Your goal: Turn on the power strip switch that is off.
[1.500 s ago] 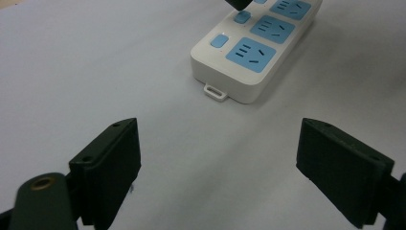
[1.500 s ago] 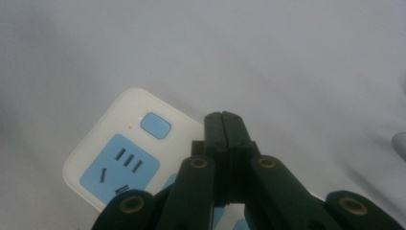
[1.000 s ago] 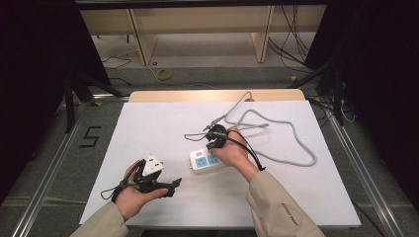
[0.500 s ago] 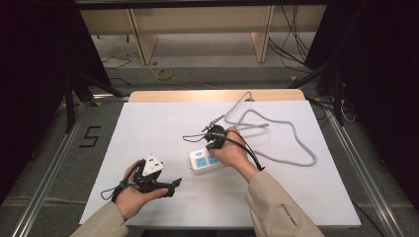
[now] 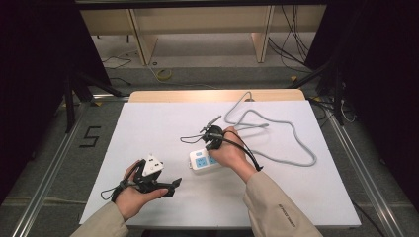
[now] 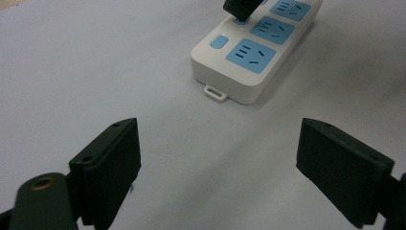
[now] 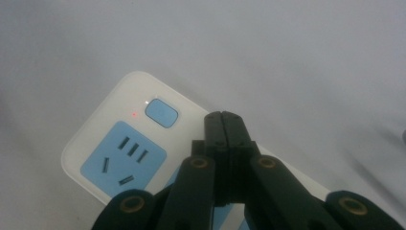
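A white power strip with blue sockets and a blue button lies in the middle of the white table. A small red light glows beside that button. My right gripper points down at the strip, its jaws shut with nothing between them. In the right gripper view its closed tips sit just right of the button. From the left gripper view the same black tip meets the strip on a small blue patch. My left gripper lies at the front left, open and empty.
A grey cable loops across the right half of the table towards its far edge. Thin black cables trail from both grippers. Beyond the table stand wooden shelf legs and dark curtains at either side.
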Demonstrator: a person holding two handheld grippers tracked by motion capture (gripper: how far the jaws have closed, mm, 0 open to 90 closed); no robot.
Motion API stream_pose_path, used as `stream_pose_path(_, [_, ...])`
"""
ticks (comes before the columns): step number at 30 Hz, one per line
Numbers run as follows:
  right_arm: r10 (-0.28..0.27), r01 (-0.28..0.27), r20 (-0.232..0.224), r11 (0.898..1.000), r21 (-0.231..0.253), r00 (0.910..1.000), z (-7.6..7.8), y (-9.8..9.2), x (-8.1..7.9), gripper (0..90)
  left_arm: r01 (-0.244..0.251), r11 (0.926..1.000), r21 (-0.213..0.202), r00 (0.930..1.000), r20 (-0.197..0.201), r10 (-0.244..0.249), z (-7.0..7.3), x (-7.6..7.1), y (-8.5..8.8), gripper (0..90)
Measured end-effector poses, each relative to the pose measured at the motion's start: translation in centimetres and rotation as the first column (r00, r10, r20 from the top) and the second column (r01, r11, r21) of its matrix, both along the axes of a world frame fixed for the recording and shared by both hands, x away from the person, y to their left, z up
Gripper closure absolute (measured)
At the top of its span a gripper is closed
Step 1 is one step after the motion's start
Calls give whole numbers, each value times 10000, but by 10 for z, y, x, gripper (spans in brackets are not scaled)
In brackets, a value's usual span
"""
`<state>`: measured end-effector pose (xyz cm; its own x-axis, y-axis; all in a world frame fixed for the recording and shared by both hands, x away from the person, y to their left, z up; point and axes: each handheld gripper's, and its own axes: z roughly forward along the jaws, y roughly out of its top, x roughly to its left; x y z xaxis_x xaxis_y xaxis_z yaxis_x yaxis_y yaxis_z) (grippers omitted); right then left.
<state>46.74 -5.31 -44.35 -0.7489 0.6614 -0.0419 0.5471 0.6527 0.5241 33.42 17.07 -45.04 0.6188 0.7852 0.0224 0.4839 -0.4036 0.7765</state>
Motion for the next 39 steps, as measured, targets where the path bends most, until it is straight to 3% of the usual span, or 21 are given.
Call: stream_pose_path(39, [-271,272,68,9996,-67,9996,-2,2,-2,900,-41,10000,-36,10000,-12,41,-1,-1,-2,150])
